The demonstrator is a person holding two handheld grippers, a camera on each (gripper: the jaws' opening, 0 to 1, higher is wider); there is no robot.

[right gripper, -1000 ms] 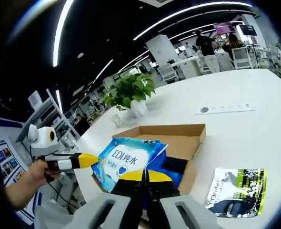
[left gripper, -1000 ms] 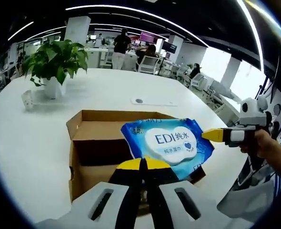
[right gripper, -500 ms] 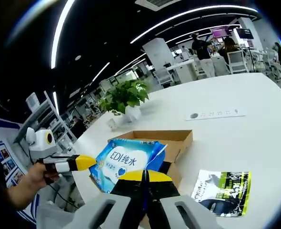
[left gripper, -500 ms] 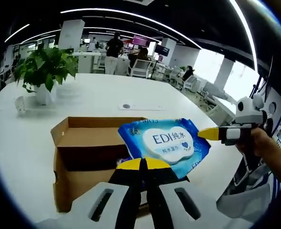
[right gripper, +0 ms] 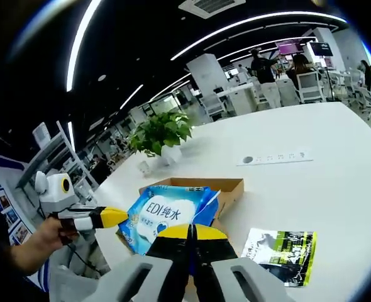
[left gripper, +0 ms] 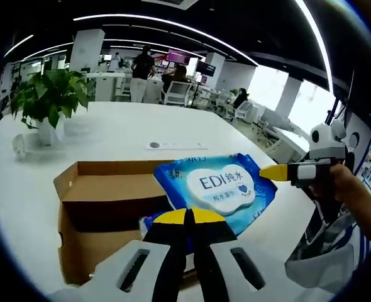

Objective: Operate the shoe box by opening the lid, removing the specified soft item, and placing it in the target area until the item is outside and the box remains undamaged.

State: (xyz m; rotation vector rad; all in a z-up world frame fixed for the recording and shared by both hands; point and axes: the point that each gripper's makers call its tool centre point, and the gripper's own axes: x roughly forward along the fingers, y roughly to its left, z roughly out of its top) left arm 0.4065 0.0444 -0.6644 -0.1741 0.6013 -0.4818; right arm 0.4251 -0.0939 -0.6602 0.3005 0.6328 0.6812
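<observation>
Both grippers, left (left gripper: 190, 217) and right (right gripper: 192, 231), had their jaws clamped on the blue wipes pack (left gripper: 220, 187), held above the open cardboard box (left gripper: 104, 189) on the white table (left gripper: 110, 135).

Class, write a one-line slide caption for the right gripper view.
Two hand-held grippers hold a blue wipes pack above the open cardboard box.

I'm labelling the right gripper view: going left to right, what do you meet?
Other tongs held by a hand → blue wipes pack → cardboard box → green-and-black packet on the white table.
</observation>
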